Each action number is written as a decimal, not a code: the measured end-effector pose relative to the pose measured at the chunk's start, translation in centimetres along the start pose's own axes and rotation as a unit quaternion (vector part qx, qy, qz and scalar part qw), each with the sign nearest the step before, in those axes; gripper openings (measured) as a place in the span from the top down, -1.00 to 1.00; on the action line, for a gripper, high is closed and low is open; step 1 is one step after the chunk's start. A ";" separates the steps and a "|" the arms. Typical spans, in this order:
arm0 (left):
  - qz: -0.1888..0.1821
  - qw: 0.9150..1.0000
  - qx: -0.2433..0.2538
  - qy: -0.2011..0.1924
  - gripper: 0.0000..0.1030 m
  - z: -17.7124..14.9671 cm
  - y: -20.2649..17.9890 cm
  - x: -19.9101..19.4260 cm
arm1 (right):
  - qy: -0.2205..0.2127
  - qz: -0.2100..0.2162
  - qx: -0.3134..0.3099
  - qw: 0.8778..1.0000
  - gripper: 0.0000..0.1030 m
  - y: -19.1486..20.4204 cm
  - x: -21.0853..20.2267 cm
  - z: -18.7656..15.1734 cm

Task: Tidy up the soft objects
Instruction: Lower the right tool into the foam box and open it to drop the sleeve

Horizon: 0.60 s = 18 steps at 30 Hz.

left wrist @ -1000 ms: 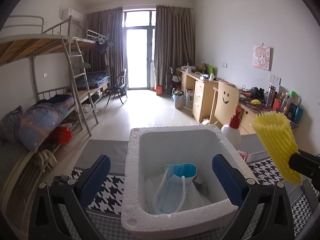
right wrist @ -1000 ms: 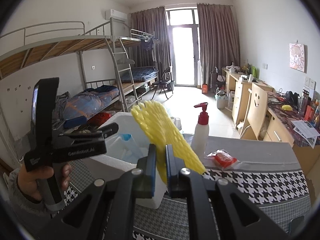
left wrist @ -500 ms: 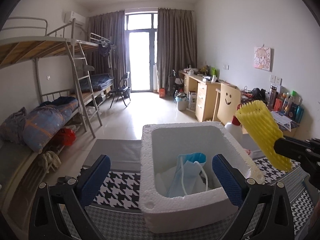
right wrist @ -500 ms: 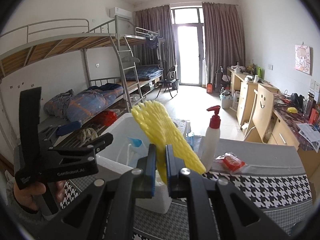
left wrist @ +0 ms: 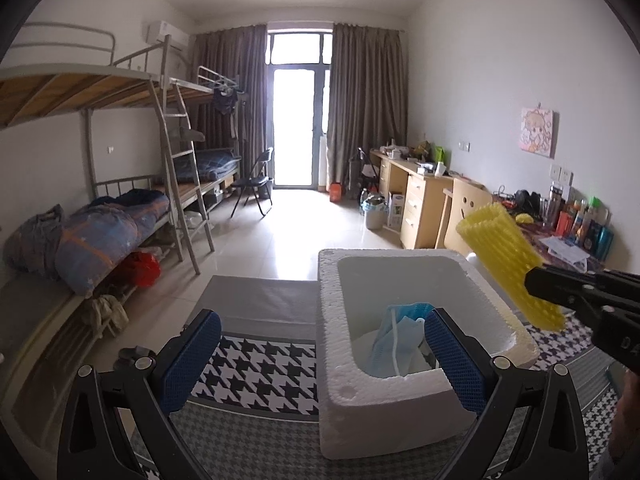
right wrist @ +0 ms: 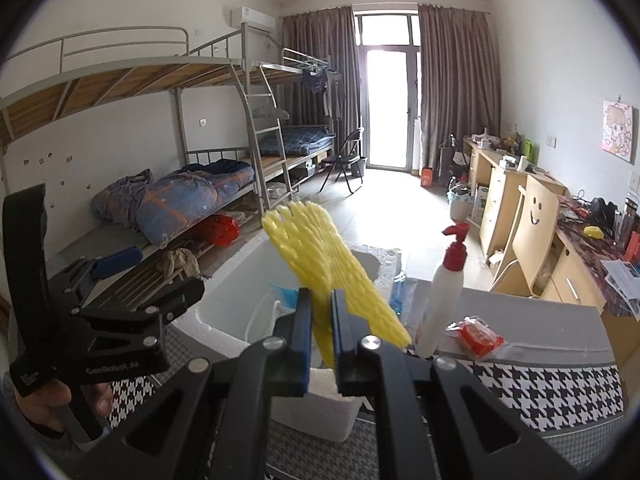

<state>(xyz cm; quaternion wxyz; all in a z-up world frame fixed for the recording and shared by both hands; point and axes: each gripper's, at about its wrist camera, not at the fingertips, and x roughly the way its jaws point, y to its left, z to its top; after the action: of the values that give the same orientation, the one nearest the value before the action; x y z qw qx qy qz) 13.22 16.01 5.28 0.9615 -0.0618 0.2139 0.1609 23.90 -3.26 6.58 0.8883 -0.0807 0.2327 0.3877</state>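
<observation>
A white foam box (left wrist: 332, 344) stands on the houndstooth table cloth and holds a blue face mask (left wrist: 394, 336). My right gripper (right wrist: 321, 328) is shut on a yellow foam net sleeve (right wrist: 320, 264) and holds it tilted over the box's right rim; the sleeve also shows in the left wrist view (left wrist: 504, 256). My left gripper (left wrist: 320, 364) is open and empty in front of the box, its right pad over the box's near corner. The box shows in the right wrist view (right wrist: 240, 300) too.
A white pump bottle with a red top (right wrist: 446, 292) and a red packet (right wrist: 478, 334) stand on the table right of the box. A bunk bed (left wrist: 120, 216) lines the left wall, desks (left wrist: 420, 196) the right wall.
The left gripper has moved left, so the box now sits to its right. The right gripper has carried the yellow sleeve closer over the box's rim.
</observation>
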 end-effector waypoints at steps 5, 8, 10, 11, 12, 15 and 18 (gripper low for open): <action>0.006 1.000 -0.006 -0.001 -0.98 -0.3 0.4 -0.2 | 0.007 0.002 -0.008 1.000 0.77 0.3 1.1 0.4; 0.012 1.000 -0.006 -0.001 -0.98 -0.6 0.4 -0.3 | 0.009 0.002 -0.010 1.000 0.77 0.3 1.8 0.7; 0.019 1.000 -0.004 0.000 -0.98 -0.7 0.4 -0.4 | 0.012 0.005 -0.009 1.000 0.77 0.2 2.2 0.7; 0.023 1.000 -0.002 0.002 -0.98 -0.8 0.3 -0.4 | 0.013 0.007 -0.009 1.000 0.77 0.2 2.4 0.6; 0.028 1.000 0.001 0.004 -0.98 -0.9 0.3 -0.4 | 0.016 0.008 -0.006 1.000 0.77 0.1 2.7 0.5; 0.022 1.000 -0.006 0.000 -0.98 -1.0 0.6 -0.7 | 0.025 0.011 -0.002 1.000 0.77 0.0 3.5 0.5; 0.020 1.000 -0.015 -0.003 -0.98 -1.1 0.8 -1.0 | 0.030 0.013 0.001 0.999 0.77 0.0 4.0 0.5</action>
<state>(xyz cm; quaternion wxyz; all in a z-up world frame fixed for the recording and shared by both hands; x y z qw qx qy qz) 11.72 16.27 4.66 0.9577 -0.0715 0.2093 0.1840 26.44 -0.52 5.13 0.8761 -0.0888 0.2602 0.3962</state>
